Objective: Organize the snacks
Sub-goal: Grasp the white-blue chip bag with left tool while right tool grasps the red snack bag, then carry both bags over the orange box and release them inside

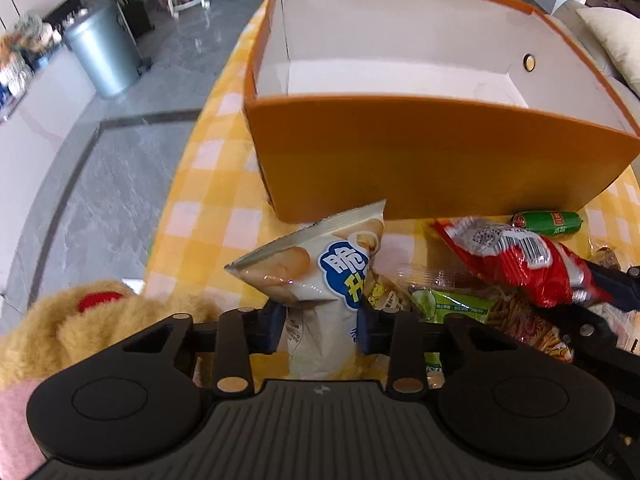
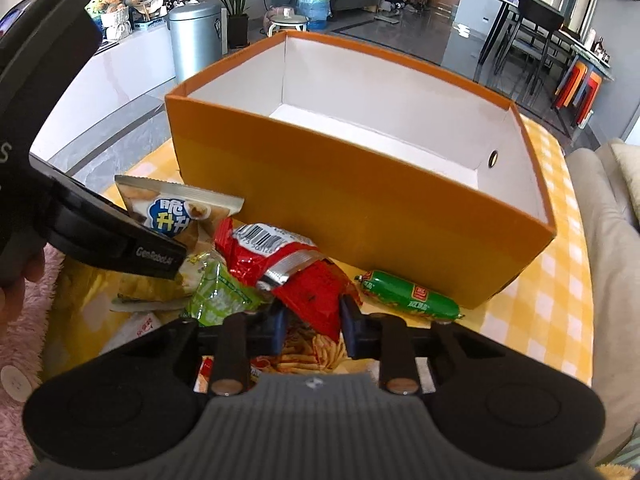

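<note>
The left gripper (image 1: 322, 330) pinches the lower end of a white chip bag (image 1: 320, 268), which stands up at lower centre of the left wrist view. The right gripper (image 2: 312, 328) pinches a red snack packet (image 2: 296, 276) at lower centre of the right wrist view. Both packets sit in front of the near wall of the orange box (image 1: 400, 152), which fills the upper half of both views and shows only a bare white floor. Nothing is in it yet.

The grip on the white bag looks shallow: the pads hold only its bottom strip, so the puffed body could swing or slip free on the way over the wall. The red packet is crumpled and shiny, and the right wrist view hides how much of it lies between the pads, so I cannot be sure that hold is firm either.

The two packets rise from one pile. Beneath them lie a green packet (image 2: 220, 300) and a clear bag of orange sticks (image 1: 516, 320), and either could be dragged along and pushed off the yellow checked tablecloth (image 1: 208, 200). A green sausage (image 2: 408, 294) lies at lower right, just beside the box wall, where a low pass might knock it away. The two tools are also near each other, so they may collide if both lift at once.
</note>
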A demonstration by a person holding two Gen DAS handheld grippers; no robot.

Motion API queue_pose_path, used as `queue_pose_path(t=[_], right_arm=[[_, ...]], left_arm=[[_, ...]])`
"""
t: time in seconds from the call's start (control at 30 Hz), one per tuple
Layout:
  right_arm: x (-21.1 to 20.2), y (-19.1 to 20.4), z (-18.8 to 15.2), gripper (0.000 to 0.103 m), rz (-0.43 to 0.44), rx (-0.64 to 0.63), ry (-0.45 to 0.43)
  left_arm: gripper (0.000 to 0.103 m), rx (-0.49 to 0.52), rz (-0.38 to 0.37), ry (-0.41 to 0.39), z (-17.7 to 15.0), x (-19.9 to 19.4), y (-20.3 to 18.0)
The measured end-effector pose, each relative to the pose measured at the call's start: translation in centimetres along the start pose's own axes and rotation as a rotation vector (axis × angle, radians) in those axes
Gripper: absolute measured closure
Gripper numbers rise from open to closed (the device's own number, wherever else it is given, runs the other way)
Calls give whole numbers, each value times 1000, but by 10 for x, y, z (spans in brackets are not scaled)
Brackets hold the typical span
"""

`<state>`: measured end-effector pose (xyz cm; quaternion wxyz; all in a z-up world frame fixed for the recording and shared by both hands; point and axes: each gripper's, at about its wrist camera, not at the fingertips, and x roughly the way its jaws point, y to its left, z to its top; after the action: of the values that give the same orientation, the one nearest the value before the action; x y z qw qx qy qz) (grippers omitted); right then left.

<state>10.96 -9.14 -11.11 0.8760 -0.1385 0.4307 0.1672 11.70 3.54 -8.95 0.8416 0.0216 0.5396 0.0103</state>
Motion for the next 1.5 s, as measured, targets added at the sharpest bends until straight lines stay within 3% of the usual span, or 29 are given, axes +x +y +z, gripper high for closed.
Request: queue_pose_path(t=[0.33,0.8,1.23,1.5], right_arm=[[-35,-6,-1,86,-11,35,-43],[-97,-20,-4,87,7,159,-135],[-138,-56,38,87,18,266,-285],[-114,-69,84,87,-10,250,-314]], left_arm=[[72,28,3,-99,-9,-40,4],[75,30,-68,-283,-7,-101,5],[75,129,-107,-438,44,-135,-10],[75,172,-72,-495,84,-134,-23]])
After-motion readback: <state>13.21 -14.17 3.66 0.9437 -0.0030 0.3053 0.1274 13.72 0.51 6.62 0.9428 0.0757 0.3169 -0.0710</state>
